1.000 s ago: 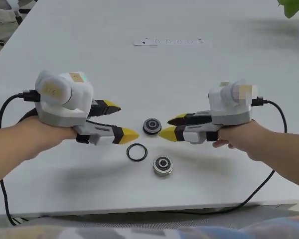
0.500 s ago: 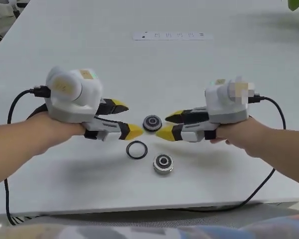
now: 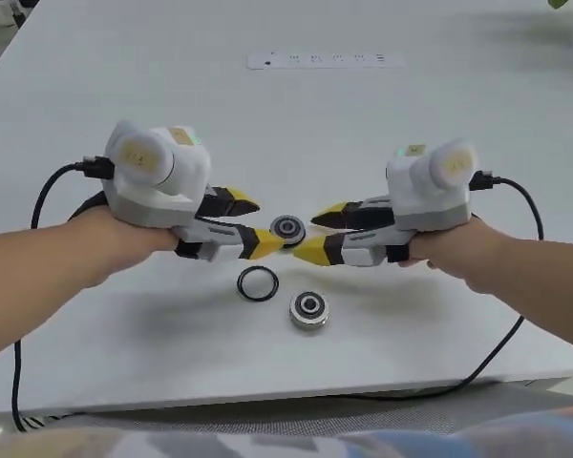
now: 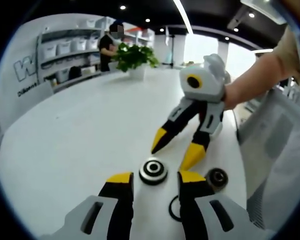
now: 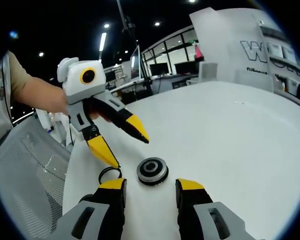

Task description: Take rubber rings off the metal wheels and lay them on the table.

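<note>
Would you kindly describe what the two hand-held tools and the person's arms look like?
The left tool and right tool match: rounded white-and-grey bodies, black jaws with yellow tips. A black cable trails from each rear. The forearms are bare; a short beige sleeve shows.

We see a white table (image 3: 411,105), a black ring (image 3: 258,283), a silver-and-black far wheel (image 3: 287,228) and near wheel (image 3: 309,310); our left gripper (image 3: 265,222) and right gripper (image 3: 306,235) are white, tipped black and yellow.
</note>
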